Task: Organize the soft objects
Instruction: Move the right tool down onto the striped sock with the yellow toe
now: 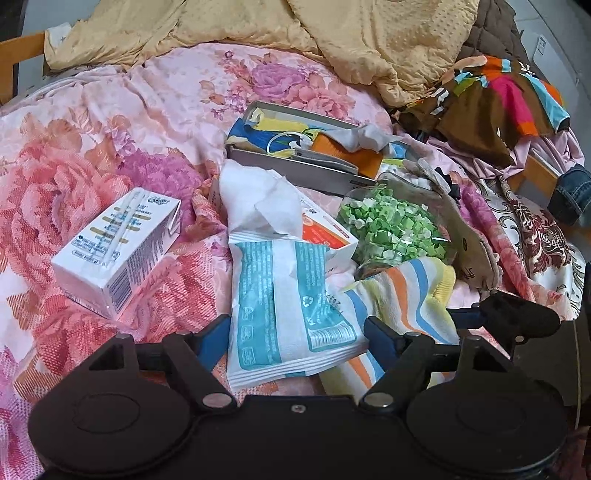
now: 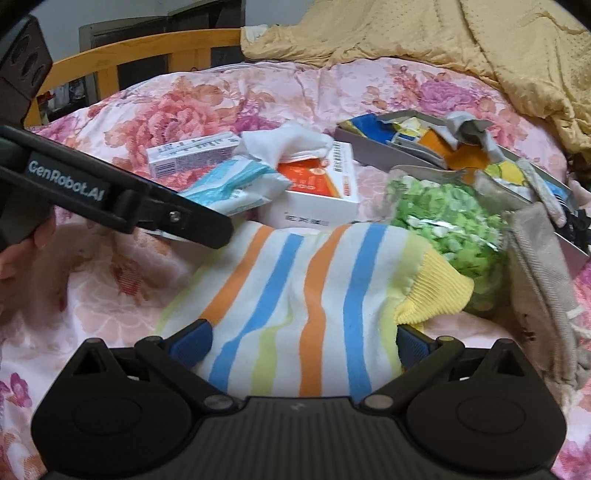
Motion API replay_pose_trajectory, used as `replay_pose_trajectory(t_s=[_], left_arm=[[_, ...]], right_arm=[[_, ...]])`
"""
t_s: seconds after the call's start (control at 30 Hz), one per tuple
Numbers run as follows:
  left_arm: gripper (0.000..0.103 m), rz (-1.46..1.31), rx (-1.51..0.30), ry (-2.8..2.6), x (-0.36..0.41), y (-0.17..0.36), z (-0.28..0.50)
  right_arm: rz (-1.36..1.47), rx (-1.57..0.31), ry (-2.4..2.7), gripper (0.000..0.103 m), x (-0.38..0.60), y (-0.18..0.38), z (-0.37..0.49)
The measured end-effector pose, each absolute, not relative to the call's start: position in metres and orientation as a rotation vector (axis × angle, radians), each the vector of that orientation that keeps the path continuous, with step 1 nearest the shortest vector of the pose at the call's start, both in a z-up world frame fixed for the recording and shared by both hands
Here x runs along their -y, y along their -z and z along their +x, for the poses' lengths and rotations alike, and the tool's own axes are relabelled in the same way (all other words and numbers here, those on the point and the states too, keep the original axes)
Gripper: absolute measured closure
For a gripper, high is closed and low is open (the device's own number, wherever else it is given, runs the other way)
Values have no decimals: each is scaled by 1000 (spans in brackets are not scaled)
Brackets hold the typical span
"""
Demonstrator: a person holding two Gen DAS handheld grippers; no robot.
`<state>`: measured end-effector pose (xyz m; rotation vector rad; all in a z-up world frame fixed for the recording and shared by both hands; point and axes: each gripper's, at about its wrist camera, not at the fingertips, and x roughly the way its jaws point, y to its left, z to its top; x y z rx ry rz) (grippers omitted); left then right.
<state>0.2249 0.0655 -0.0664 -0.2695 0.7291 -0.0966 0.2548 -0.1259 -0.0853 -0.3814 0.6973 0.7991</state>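
Note:
A striped sock (image 2: 295, 295) with orange, blue and green bands and a yellow cuff lies on the floral bedspread; it also shows in the left wrist view (image 1: 406, 295). My right gripper (image 2: 303, 341) is open, its fingers either side of the sock's near end. My left gripper (image 1: 295, 336) is open around the near end of a blue-and-white tissue packet (image 1: 288, 306). The left gripper's body (image 2: 110, 195) shows at the left of the right wrist view. A white crumpled tissue (image 1: 258, 199) lies behind the packet.
A white carton (image 1: 118, 247) lies left. An orange-and-white box (image 2: 317, 184), a jar of green paper bits (image 1: 391, 229), a beige pouch (image 2: 543, 280) and a grey tray (image 1: 295, 173) of small items lie ahead. A yellow blanket (image 1: 332, 33) and clothes (image 1: 498, 96) are behind.

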Motion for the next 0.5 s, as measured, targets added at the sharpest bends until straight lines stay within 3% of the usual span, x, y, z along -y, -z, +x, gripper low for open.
replay_pose_trajectory(t_s=[0.5], left_arm=[[26,-284,-724,106,-61,63,224]], right_arm=[[-427,-638,-890,2,109,87,242]])
